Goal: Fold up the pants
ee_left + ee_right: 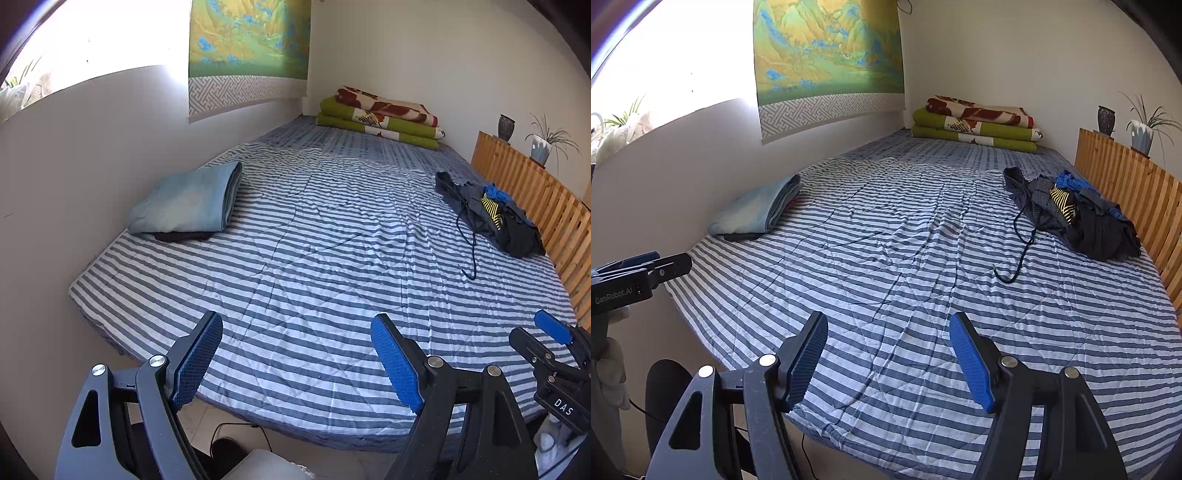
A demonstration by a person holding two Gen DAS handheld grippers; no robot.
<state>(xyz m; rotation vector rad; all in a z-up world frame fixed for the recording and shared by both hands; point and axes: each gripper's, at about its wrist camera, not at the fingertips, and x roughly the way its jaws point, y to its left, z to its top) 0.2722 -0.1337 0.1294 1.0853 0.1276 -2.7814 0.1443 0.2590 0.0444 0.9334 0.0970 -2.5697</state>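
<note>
Both grippers hover over the near edge of the bed. Left gripper: fingers spread wide, nothing between them. Right gripper: fingers parted somewhat less, likewise empty. Striped quilt covers the bed. Crumpled dark pants lie in a heap at 2 o'clock, against the wooden slat rail. Folded light-blue garment rests at 10 o'clock beside the wall. Stacked blankets occupy 12 o'clock.
</note>
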